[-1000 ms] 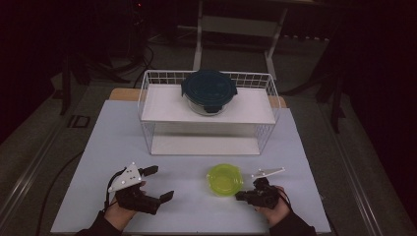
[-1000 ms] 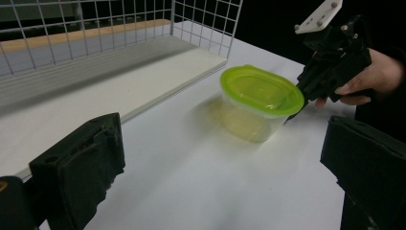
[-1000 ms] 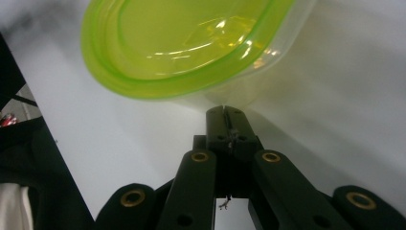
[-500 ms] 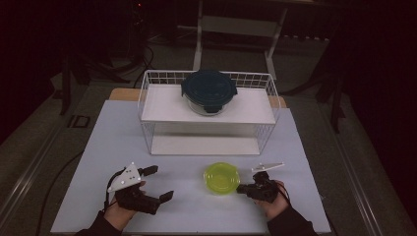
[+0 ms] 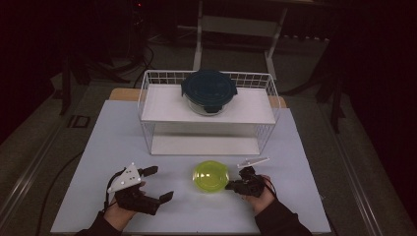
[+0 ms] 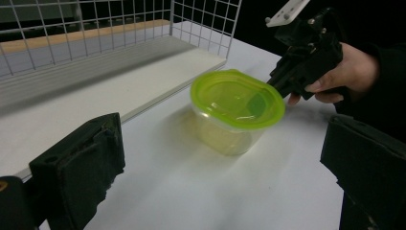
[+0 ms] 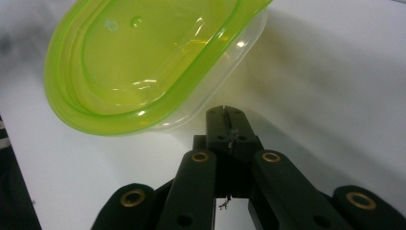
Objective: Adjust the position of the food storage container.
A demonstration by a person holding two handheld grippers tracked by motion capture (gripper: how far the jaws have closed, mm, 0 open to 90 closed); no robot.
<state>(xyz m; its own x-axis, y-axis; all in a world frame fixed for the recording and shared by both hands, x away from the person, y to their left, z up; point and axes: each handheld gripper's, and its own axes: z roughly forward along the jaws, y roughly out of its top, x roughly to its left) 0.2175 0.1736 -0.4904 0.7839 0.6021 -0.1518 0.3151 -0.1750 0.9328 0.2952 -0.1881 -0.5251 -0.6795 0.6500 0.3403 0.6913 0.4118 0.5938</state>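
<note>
A clear tub with a lime-green lid [image 5: 210, 176] [image 6: 237, 98] [image 7: 143, 62] stands on the white table in front of the wire rack. My right gripper [image 5: 230, 187] [image 7: 225, 114] is shut with nothing between its jaws. Its closed tip lies against the tub's right rim, just under the lid's edge; the same gripper [image 6: 280, 86] shows in the left gripper view, touching the lid there. My left gripper [image 5: 158, 183] [image 6: 222, 167] rests open at the near left of the table. It points toward the tub from a short distance away, with nothing between its pads.
A white wire rack [image 5: 147, 98] stands at the back of the table [image 5: 305, 157]. A glass bowl with a dark blue lid [image 5: 209, 91] sits on its top shelf. The lower shelf board [image 6: 119, 81] lies just behind the tub.
My right gripper has slid left along the table, and the green-lidded tub has shifted left with it. The left gripper has stayed still.
</note>
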